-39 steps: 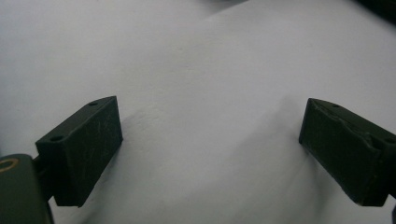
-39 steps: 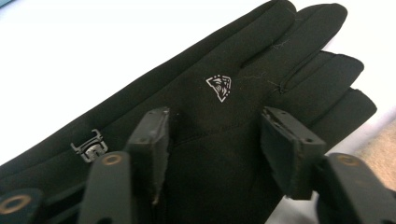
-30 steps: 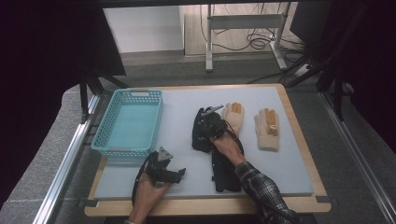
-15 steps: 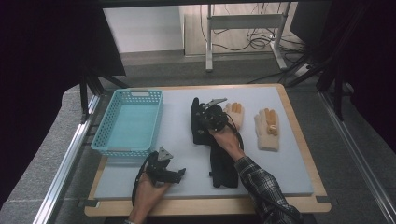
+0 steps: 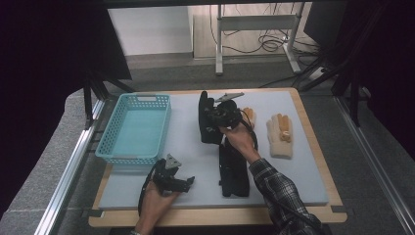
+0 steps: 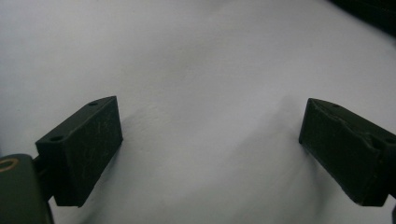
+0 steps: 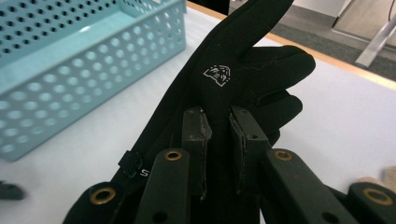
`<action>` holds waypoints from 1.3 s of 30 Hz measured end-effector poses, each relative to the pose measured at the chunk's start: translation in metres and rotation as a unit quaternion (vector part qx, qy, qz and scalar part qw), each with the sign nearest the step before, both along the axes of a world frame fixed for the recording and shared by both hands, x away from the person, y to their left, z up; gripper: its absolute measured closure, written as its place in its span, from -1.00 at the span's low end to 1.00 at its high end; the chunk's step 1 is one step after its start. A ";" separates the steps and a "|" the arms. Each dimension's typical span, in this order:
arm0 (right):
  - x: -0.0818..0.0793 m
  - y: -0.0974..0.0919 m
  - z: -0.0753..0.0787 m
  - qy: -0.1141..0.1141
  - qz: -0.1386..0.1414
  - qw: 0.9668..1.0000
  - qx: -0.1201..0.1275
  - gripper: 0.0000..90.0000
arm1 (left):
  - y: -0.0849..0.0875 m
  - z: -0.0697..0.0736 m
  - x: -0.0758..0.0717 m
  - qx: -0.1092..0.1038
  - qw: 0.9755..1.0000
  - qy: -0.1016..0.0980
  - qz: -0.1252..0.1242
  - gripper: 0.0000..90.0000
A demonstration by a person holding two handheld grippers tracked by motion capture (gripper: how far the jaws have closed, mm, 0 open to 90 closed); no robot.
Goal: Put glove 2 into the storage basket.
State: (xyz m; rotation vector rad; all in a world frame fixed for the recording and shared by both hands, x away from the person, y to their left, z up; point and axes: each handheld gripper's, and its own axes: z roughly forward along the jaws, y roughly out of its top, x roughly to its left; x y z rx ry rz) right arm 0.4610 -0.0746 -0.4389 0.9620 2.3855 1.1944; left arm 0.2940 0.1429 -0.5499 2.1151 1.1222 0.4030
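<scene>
My right gripper (image 5: 219,119) is shut on a black glove (image 5: 207,120), which hangs lifted above the grey mat (image 5: 191,154) near its middle. In the right gripper view the jaws (image 7: 219,154) pinch a fold of this glove (image 7: 233,79), whose fingers point up and away. A second black glove (image 5: 234,169) lies flat on the mat under the right forearm. My left gripper (image 5: 185,182) rests at the mat's front left, open; its view shows the jaws (image 6: 210,140) wide apart over bare mat.
A light blue perforated basket (image 5: 134,128) stands at the left of the mat, close to the held glove in the right gripper view (image 7: 70,70). A beige glove (image 5: 280,134) lies at the right; another beige glove (image 5: 249,116) shows partly behind the right hand.
The right gripper has risen and carried the black glove up off the mat, toward the far side. The left gripper has stayed where it was.
</scene>
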 end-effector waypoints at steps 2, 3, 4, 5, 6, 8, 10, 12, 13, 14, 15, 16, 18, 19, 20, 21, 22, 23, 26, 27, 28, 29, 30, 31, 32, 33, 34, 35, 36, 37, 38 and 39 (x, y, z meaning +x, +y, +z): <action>-0.007 -0.004 0.008 -0.002 0.005 1.000 0.000 0.70 | 0.000 0.000 0.000 0.000 1.000 0.000 0.000 -0.86; -0.012 -0.007 0.011 -0.001 0.008 1.000 0.001 0.70 | 0.000 0.000 0.000 0.000 1.000 0.000 0.000 -0.86; -0.017 -0.009 0.013 -0.001 0.011 1.000 0.001 0.70 | 0.000 0.000 0.000 0.000 1.000 0.000 0.000 -0.86; -0.022 -0.013 0.015 -0.001 0.015 1.000 0.000 0.70 | 0.000 0.000 0.000 0.000 1.000 0.000 0.000 -0.86; -0.028 -0.016 0.016 -0.001 0.019 1.000 -0.001 0.70 | 0.000 0.000 0.000 0.000 1.000 0.000 0.000 -0.86; -0.041 -0.025 0.015 0.001 0.023 1.000 0.000 0.70 | 0.000 0.000 0.000 0.001 1.000 0.000 0.000 -0.86; -0.057 -0.037 0.011 0.006 0.024 1.000 -0.004 0.70 | 0.000 0.000 0.000 0.001 1.000 0.000 0.000 -0.86; -0.062 -0.041 0.009 0.008 0.026 1.000 -0.006 0.70 | 0.000 0.000 0.000 0.001 1.000 0.000 0.000 -0.86; -0.068 -0.045 0.007 0.011 0.026 1.000 -0.007 0.70 | 0.000 0.000 0.000 0.000 1.000 0.000 0.000 -0.86; -0.074 -0.048 0.006 0.012 0.027 1.000 -0.008 0.70 | 0.000 0.000 0.000 -0.001 1.000 -0.001 0.001 -0.86; -0.080 -0.052 0.005 0.010 0.029 0.999 -0.010 0.70 | 0.000 0.000 0.000 -0.001 1.000 -0.001 0.001 -0.86; -0.087 -0.056 0.004 0.009 0.030 0.999 -0.013 0.70 | 0.000 0.000 0.000 -0.001 1.000 -0.001 0.001 -0.86; -0.099 -0.063 0.001 0.012 0.032 0.999 -0.016 0.70 | 0.000 0.000 0.000 -0.001 1.000 0.000 0.001 -0.86; -0.105 -0.067 -0.001 0.010 0.033 0.999 -0.016 0.70 | 0.000 0.000 0.000 -0.001 1.000 -0.001 0.001 -0.86; -0.111 -0.070 -0.003 0.012 0.031 0.999 -0.017 0.70 | 0.000 0.000 0.000 -0.001 1.000 0.000 0.001 -0.86; -0.116 -0.073 -0.006 0.011 0.031 0.999 -0.019 0.69 | 0.000 0.000 0.000 -0.001 1.000 0.000 0.001 -0.86; -0.120 -0.076 -0.009 0.013 0.030 0.999 -0.018 0.69 | 0.000 0.000 0.000 -0.001 1.000 -0.001 0.001 -0.86; -0.124 -0.078 -0.012 0.013 0.028 0.999 -0.019 0.69 | 0.000 0.000 0.000 -0.001 1.000 0.000 0.002 -0.86; -0.131 -0.082 -0.026 0.018 0.023 0.999 -0.017 0.69 | 0.000 0.000 0.000 -0.001 1.000 0.000 0.002 -0.86; -0.131 -0.083 -0.031 0.022 0.021 0.999 -0.013 0.68 | 0.000 0.000 0.000 -0.001 1.000 0.000 0.002 -0.86; -0.132 -0.083 -0.040 0.023 0.015 1.000 -0.008 0.66 | 0.000 0.000 0.000 -0.002 1.000 0.000 0.002 -0.86; -0.132 -0.083 -0.040 0.023 0.015 1.000 -0.008 0.66 | 0.000 0.000 0.000 -0.002 1.000 0.000 0.002 -0.86; -0.133 -0.083 -0.044 0.021 0.013 1.000 -0.005 0.64 | 0.000 0.000 0.000 0.001 1.000 0.000 0.001 -0.86; -0.133 -0.082 -0.047 0.019 0.011 1.000 -0.004 0.58 | 0.000 0.000 0.000 0.000 1.000 0.001 0.001 -0.86; -0.134 -0.082 -0.051 0.013 0.009 1.000 -0.007 0.48 | 0.000 0.000 0.000 0.001 1.000 0.001 0.000 -0.86; -0.135 -0.081 -0.055 0.010 0.002 1.000 -0.011 0.34 | 0.000 0.000 0.000 0.002 1.000 0.001 0.000 -0.86; -0.135 -0.081 -0.057 0.011 0.000 1.000 -0.012 0.25 | 0.000 0.000 0.000 0.000 1.000 0.000 0.001 -0.86; -0.136 -0.080 -0.060 0.016 0.000 1.000 -0.012 0.18 | 0.000 0.000 0.000 -0.002 1.000 0.000 0.002 -0.86; -0.137 -0.081 -0.061 0.018 0.000 1.000 -0.012 0.12 | 0.000 0.000 0.000 -0.001 1.000 0.000 0.002 -0.86; -0.138 -0.082 -0.060 0.018 0.000 1.000 -0.012 0.05 | 0.000 0.000 0.000 0.000 1.000 0.000 0.001 -0.86; -0.139 -0.084 -0.059 0.014 -0.001 1.000 -0.012 0.00 | 0.000 0.000 0.000 0.000 1.000 0.000 0.001 -0.86; -0.139 -0.087 -0.056 0.012 -0.004 1.000 -0.007 -0.02 | 0.000 0.000 0.000 0.000 1.000 0.000 0.000 -0.86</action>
